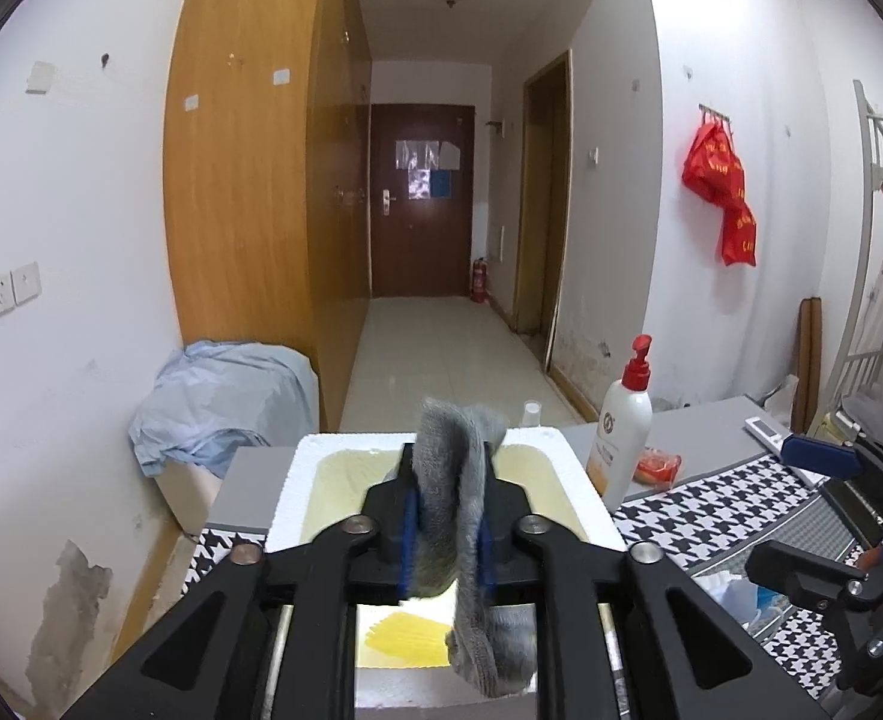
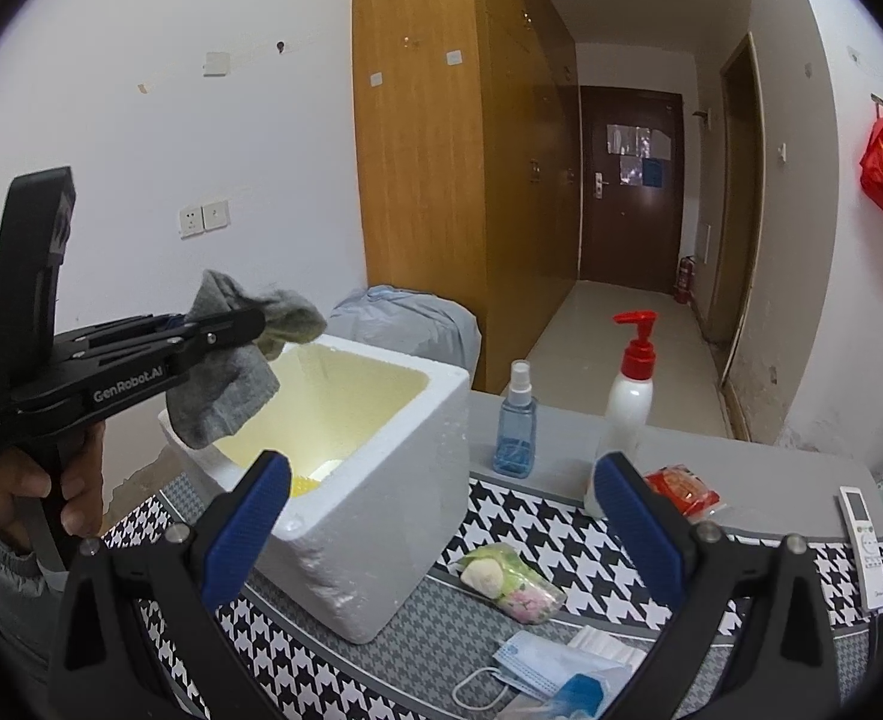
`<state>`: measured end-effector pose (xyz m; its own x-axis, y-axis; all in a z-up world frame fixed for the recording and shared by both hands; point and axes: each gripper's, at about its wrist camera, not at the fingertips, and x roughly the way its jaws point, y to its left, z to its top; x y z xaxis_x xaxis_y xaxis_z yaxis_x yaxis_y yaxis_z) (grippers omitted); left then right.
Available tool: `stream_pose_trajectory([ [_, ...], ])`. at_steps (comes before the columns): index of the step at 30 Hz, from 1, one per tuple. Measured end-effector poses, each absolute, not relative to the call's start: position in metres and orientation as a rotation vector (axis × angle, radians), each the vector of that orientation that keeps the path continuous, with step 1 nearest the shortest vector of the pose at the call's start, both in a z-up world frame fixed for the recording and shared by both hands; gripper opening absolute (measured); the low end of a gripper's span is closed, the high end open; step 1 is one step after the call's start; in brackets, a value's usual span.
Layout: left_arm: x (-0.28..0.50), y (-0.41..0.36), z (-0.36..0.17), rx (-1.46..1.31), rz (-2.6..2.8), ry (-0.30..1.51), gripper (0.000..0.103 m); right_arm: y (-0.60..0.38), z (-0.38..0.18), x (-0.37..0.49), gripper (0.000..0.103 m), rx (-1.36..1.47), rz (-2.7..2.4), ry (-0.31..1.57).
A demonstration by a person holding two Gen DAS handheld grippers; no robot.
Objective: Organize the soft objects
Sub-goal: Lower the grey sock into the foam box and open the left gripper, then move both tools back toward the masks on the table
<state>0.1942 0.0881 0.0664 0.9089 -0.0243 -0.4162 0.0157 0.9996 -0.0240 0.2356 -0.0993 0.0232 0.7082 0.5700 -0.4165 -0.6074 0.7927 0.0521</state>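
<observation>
Nearest the right wrist camera, the right gripper [image 2: 441,516] hangs with its blue-padded jaws wide apart and nothing between them, over the black-and-white houndstooth cloth [image 2: 561,534]. Just below it, at about 6 o'clock, lie a pale blue face mask [image 2: 531,663] and a small clear packet of soft pastel pieces [image 2: 510,579] — likely the next things to sort.

At 9 o'clock in that view, the left gripper [image 2: 249,324] is clamped on a limp grey knitted sock [image 2: 225,390], which dangles above the near rim of the open white foam box [image 2: 375,516]. From the left wrist camera the sock [image 1: 471,516] hangs straight down between the jaws, its toe over the box's yellowish interior [image 1: 345,480].

To drop it well, I judge the left gripper should move a little further toward the box's middle and lower, so the toe clears the rim — then part the jaws and let the fabric fall in a heap, not draped over the edge.

Beyond the box at 1 o'clock stand a blue spray bottle [image 2: 514,420] and a white pump bottle with a red top [image 2: 630,396], well clear of the drop.
</observation>
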Motion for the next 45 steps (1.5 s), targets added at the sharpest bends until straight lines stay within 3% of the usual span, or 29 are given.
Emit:
stream_pose_trajectory([
  [1,0.195,0.087,0.066,-0.026,-0.023,0.431,0.034,-0.101,0.023,0.236,0.102,-0.089,0.653,0.433],
  [3,0.195,0.088,0.065,-0.039,-0.014,0.428,0.069,-0.102,0.023,0.237,0.102,-0.088,0.648,0.433],
  [8,0.19,0.085,0.067,-0.038,0.014,0.392,0.099,-0.109,0.022,0.235,0.102,-0.081,0.64,0.428],
  [45,0.097,0.03,0.094,0.02,-0.012,0.248,0.102,-0.16,0.035,0.178,0.102,-0.071,0.627,0.347],
])
